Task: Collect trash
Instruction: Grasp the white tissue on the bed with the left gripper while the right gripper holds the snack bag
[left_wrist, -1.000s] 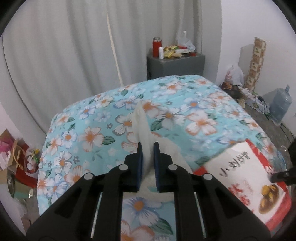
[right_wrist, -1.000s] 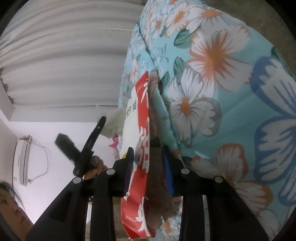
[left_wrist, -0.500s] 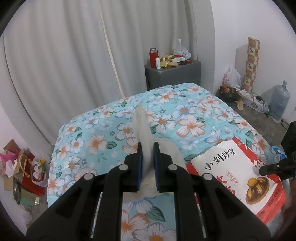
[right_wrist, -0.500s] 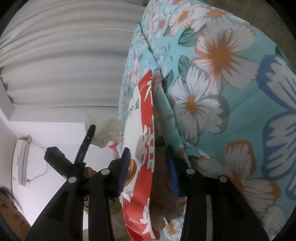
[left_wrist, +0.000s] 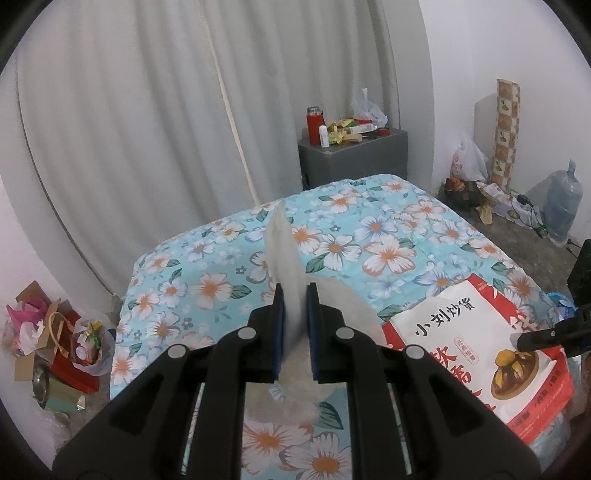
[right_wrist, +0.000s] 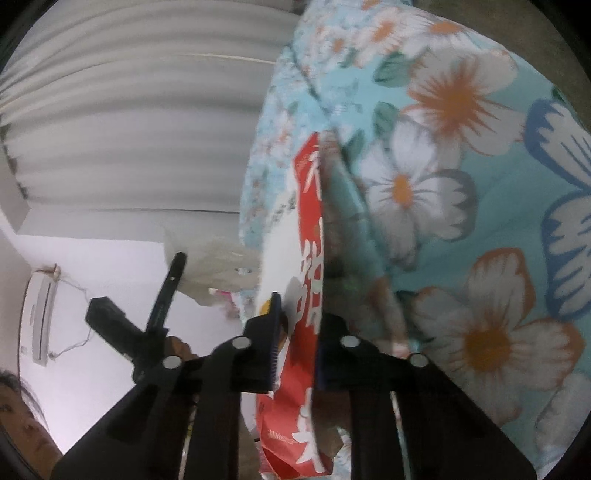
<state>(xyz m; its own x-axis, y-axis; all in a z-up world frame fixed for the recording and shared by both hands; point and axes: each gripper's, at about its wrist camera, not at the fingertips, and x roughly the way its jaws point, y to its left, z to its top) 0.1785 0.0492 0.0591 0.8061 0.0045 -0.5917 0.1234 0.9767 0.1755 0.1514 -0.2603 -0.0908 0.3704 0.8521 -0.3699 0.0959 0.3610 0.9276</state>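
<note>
My left gripper (left_wrist: 295, 314) is shut on a white crumpled tissue (left_wrist: 284, 251), held upright above the floral bed cover (left_wrist: 369, 229). A red and white snack bag (left_wrist: 461, 332) lies at the bed's near right corner. In the right wrist view the same snack bag (right_wrist: 310, 229) stands edge-on between the pads of my right gripper (right_wrist: 297, 339). Its jaws are closing and the pads press on the bag's edge. The left gripper (right_wrist: 173, 280) with the tissue (right_wrist: 214, 266) shows there too, further left.
A grey cabinet (left_wrist: 354, 158) with a red flask (left_wrist: 314, 125) and small clutter stands beyond the bed by the white curtain (left_wrist: 147, 110). Bags and boxes (left_wrist: 55, 343) are heaped on the floor at left. A water jug (left_wrist: 561, 206) and plastic bags (left_wrist: 469, 166) stand at right.
The right gripper's jaws have narrowed from a wide gap onto the snack bag's edge. The left gripper has pulled back and up with the tissue, so more of the bed shows.
</note>
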